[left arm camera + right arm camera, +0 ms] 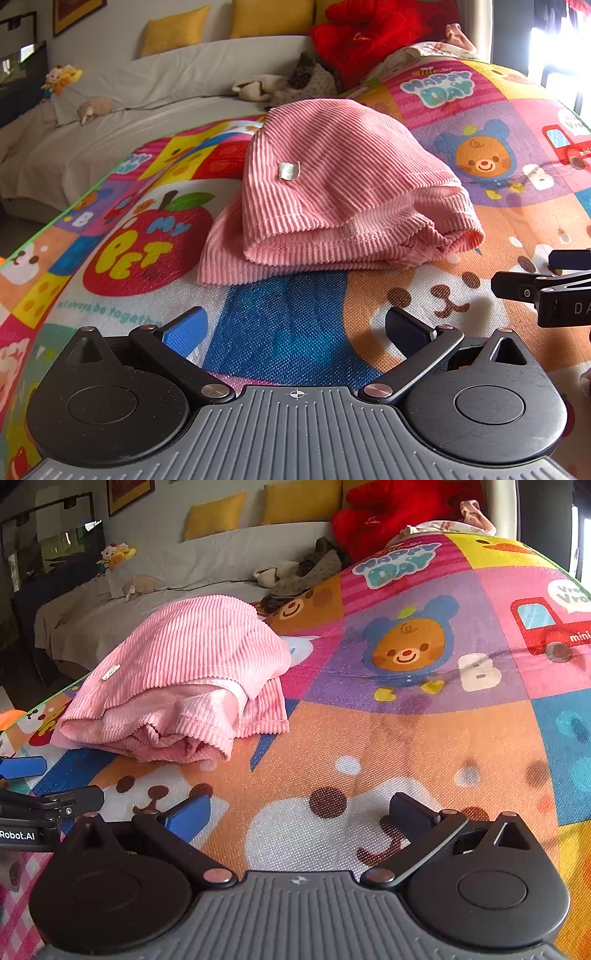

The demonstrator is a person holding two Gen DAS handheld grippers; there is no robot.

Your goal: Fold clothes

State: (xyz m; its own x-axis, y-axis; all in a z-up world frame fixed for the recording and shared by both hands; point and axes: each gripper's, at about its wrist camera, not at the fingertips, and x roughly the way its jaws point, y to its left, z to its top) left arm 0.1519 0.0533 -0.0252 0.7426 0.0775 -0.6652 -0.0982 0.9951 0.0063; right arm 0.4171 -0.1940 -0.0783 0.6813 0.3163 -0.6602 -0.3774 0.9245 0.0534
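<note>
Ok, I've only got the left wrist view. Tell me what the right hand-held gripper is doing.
Observer: The right hand-held gripper is open with nothing between its fingers. It is over bare play mat, short of the clothes.
Operator: Now check the pink garment's side facing the bear print.
Observer: On the pink garment, a lower layer sticks out past the top flap toward the bear print, so that edge is not squared up.
</note>
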